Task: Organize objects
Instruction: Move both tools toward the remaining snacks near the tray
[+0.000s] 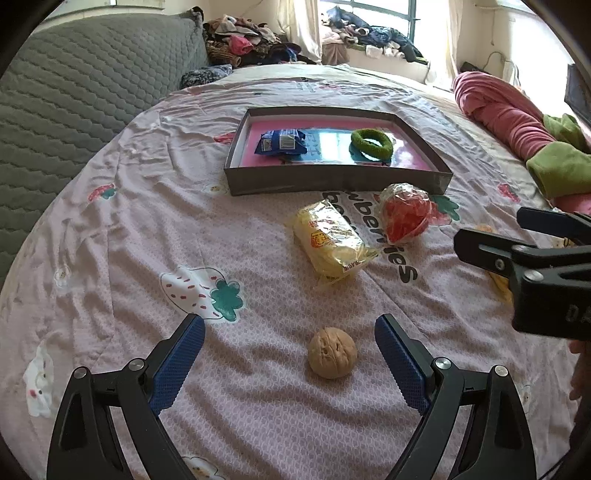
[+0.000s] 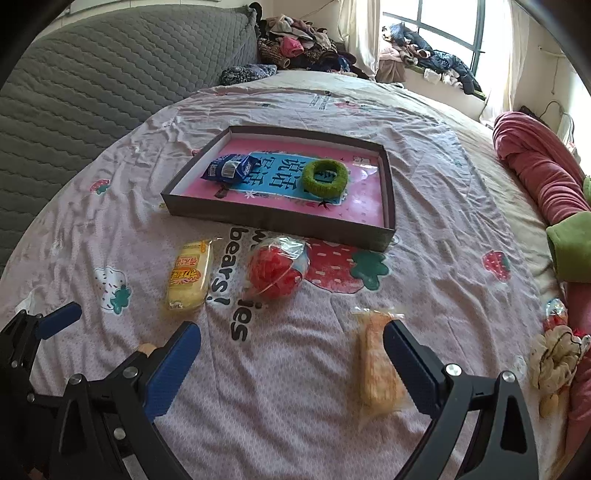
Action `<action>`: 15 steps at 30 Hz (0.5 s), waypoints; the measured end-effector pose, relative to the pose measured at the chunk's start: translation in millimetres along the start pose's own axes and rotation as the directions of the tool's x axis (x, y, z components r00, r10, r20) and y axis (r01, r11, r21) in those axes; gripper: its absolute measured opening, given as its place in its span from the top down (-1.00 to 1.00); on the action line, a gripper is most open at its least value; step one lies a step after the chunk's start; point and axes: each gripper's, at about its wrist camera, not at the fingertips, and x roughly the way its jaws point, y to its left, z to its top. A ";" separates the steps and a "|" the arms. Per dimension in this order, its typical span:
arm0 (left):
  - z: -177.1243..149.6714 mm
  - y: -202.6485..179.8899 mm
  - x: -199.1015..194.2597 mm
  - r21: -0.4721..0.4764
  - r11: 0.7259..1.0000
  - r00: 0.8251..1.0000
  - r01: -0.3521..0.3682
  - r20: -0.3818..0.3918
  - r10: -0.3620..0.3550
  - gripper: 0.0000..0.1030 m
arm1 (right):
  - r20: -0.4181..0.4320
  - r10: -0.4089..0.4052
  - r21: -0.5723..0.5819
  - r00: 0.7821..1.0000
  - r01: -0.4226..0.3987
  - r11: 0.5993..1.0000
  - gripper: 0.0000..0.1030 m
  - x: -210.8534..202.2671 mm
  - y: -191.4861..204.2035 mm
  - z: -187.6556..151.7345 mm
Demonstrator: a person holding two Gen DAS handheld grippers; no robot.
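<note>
Down low in the left wrist view: left gripper (image 1: 290, 338) spread wide over the pink strawberry-print bedsheet (image 1: 129, 229), nothing clamped, a walnut (image 1: 332, 352) lying on the sheet between the blue pads (image 1: 177, 360), touching neither. Over in the right wrist view: right gripper (image 2: 291, 347) likewise wide apart and gripping nothing, an orange wrapped snack (image 2: 376, 373) lying just inside its right finger; contact impossible to judge. Further out on the sheet, side by side: a yellow snack packet (image 1: 330, 242) and a red item in clear plastic (image 1: 406, 212), both just short of the tray. Beyond them, a shallow dark-walled tray (image 1: 332, 182) with a pink floor, holding a blue packet (image 1: 282, 142) towards its left and a green fuzzy ring (image 1: 371, 144) towards its right. Off to the right edge, a rolled pink blanket (image 1: 506, 118). Far back, a grey quilted headboard (image 1: 85, 92), heaped clothes (image 1: 243, 40) and a bright window (image 1: 376, 14).
</note>
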 end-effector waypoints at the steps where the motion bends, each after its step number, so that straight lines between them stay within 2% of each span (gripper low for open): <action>1: -0.6 -0.5 1.6 0.002 1.000 1.000 0.001 -0.004 -0.001 -0.82 | 0.000 -0.002 -0.003 1.000 0.002 1.000 -0.94 2.5 0.0 1.2; 15: -12.7 -9.1 6.8 0.018 1.000 1.000 0.022 0.005 -0.023 -0.82 | -0.015 0.009 -0.011 1.000 -0.009 1.000 -0.94 33.0 -5.4 11.2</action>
